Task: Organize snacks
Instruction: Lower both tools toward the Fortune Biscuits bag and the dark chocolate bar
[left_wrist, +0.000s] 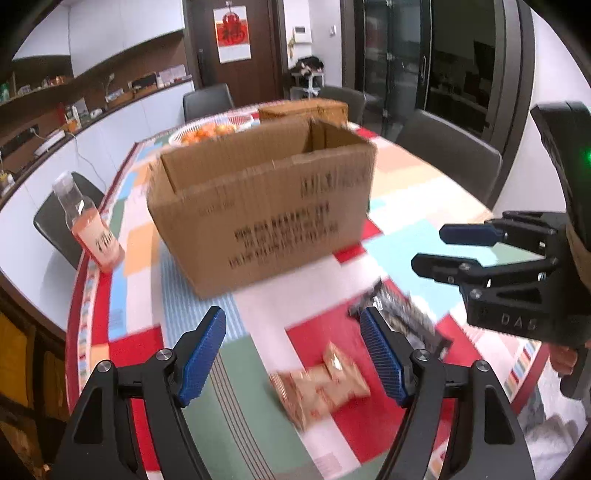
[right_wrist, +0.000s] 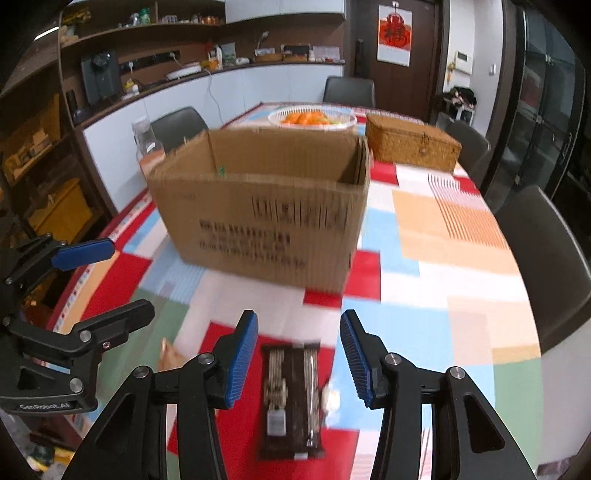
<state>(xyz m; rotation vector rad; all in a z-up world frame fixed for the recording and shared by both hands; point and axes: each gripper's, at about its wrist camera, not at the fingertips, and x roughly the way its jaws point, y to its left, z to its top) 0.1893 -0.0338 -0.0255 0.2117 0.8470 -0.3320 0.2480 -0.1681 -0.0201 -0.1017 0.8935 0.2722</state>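
My left gripper (left_wrist: 293, 354) spread, tan packet (left_wrist: 321, 387) under jaws, right gripper (right_wrist: 299, 358) spread over dark packet (right_wrist: 291, 398), box (right_wrist: 266, 206) ahead, inside unseen, basket (right_wrist: 312, 119) of oranges beyond.

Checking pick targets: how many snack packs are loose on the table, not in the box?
2. Tan packet between the left gripper's open fingers; dark pack under the right gripper. Cardboard box may hide others.
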